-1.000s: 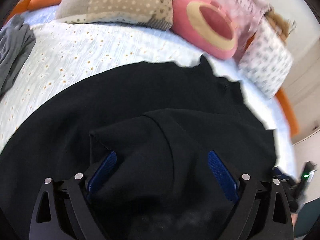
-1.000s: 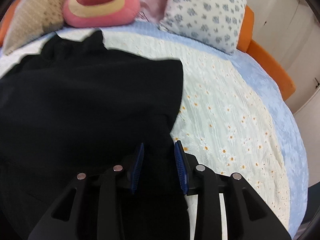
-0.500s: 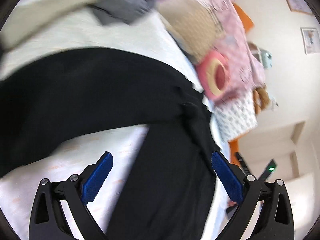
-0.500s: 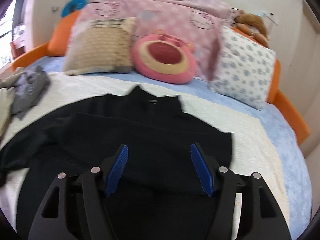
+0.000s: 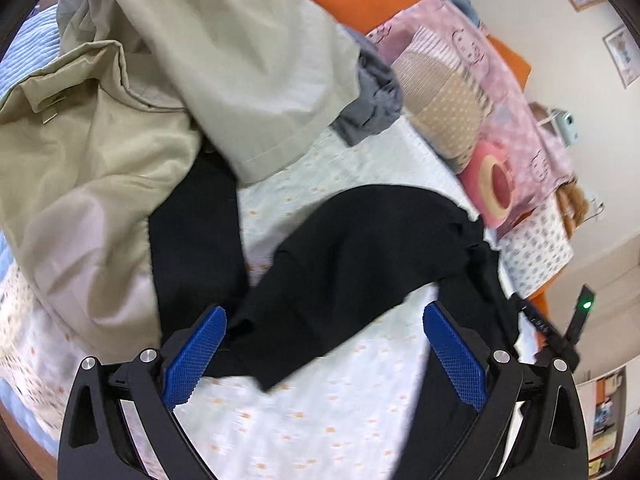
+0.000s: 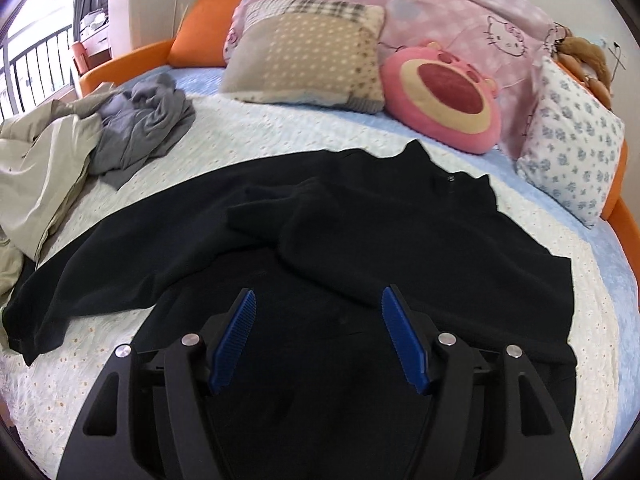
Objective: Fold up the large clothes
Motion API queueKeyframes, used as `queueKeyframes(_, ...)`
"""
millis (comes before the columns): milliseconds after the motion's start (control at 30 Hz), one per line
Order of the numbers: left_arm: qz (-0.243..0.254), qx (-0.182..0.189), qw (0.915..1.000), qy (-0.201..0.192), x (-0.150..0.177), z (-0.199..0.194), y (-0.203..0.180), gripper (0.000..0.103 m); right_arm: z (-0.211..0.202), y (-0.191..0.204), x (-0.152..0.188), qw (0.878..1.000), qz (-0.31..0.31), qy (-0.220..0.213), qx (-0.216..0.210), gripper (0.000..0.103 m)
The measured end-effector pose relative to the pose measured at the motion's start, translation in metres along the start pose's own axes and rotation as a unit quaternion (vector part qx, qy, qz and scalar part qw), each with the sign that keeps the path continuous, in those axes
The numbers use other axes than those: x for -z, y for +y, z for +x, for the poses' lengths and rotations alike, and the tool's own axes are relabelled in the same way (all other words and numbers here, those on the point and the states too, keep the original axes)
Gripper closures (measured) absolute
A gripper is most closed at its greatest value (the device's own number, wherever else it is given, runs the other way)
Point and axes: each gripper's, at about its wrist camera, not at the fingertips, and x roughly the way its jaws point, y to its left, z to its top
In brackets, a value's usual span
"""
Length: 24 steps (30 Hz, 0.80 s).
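A large black long-sleeved top (image 6: 360, 240) lies spread on the bed, collar toward the pillows, with its right sleeve folded across the chest. Its left sleeve (image 6: 100, 280) stretches out toward the left. My right gripper (image 6: 318, 312) is open and empty, hovering over the lower body of the top. My left gripper (image 5: 324, 332) is open and empty above the left sleeve (image 5: 360, 264), near its cuff end (image 5: 192, 248).
A beige garment (image 5: 120, 100) and a grey garment (image 6: 140, 128) are piled at the bed's left side. Pillows (image 6: 308, 60), a pink plush (image 6: 444, 96) and a floral cushion (image 6: 572, 152) line the headboard. The quilt (image 6: 280, 132) has an orange bed frame (image 6: 616, 184) around it.
My right gripper opened, let go of the black fabric and pulled back higher. My left gripper swung left from over the top's body to the outstretched left sleeve beside the beige pile.
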Motion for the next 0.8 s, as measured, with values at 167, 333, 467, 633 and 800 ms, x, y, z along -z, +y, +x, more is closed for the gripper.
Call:
queueKeyframes(167, 0.050, -0.083, 0.9953, 0.010, 0.002, 0.018, 0.013, 0.003, 0.002, 0.016, 0.005, 1.000, -0.015, 0.007, -0.001, 0.038)
queueKeyframes(333, 0.079, -0.078, 0.9938, 0.015, 0.012, 0.030, 0.011, 0.003, 0.005, 0.016, 0.010, 1.000, -0.019, 0.017, 0.004, 0.038)
queueKeyframes(467, 0.089, -0.065, 0.9939, 0.012, 0.015, 0.038, 0.000, 0.004, 0.008, 0.016, 0.016, 0.999, -0.023, 0.026, 0.003, 0.038)
queueKeyframes(633, 0.098, -0.068, 0.9924, 0.028, 0.016, 0.058, -0.012, 0.023, 0.009, 0.007, 0.025, 0.999, -0.013, 0.033, -0.006, 0.038)
queueKeyframes(800, 0.072, -0.082, 0.9932, 0.039, 0.012, 0.063, -0.003, 0.077, 0.014, -0.004, 0.029, 0.999, 0.010, 0.039, -0.011, 0.038)
